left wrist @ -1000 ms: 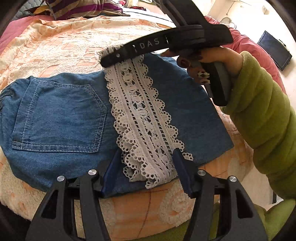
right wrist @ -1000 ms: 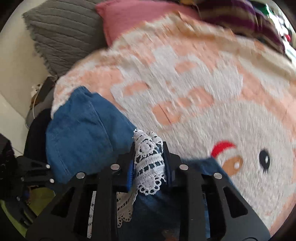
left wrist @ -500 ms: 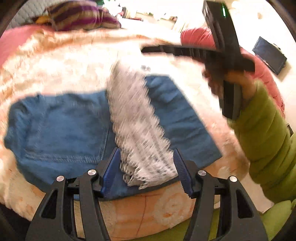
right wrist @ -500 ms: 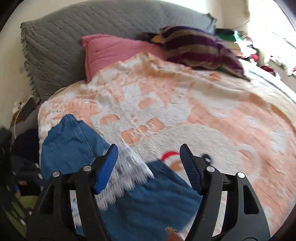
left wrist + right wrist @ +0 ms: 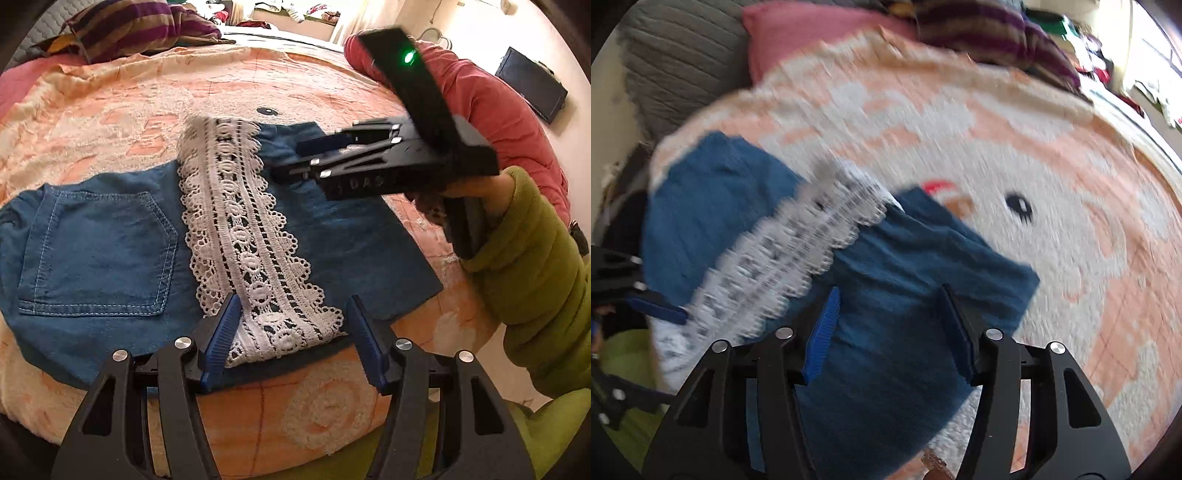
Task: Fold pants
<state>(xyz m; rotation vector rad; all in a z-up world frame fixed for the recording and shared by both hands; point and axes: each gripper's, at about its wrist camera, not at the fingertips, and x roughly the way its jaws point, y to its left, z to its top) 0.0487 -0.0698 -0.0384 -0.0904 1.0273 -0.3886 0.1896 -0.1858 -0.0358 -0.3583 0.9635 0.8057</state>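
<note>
**Denim pants folded once on a bed, both grippers open above the lace hem**

The pants lie on the blanket of a bed, near its front edge, already doubled so that the leg ends rest over the seat. A back pocket faces up on the left portion, and a white lace trim runs from the far edge toward the near edge across the middle, marking where the hem lies on top of the lower layer. The layers appear flat and roughly aligned, which suits a further fold across the width.

The left gripper has its jaws spread wide, one blue pad on each side of the near end of the lace; nothing is pinched between them, and whether the pads touch the cloth cannot be told. This straddling position would allow a grasp on the hem edge or on both layers at once.

The right gripper is also wide open and holds nothing. In the left wrist view it hangs above the right part of the denim, clear of the fabric. The right wrist view is motion-blurred, so fine detail of the lace there is unreliable. A striped pillow and a pink one lie well apart from the work, at the far side of the bed.
</note>
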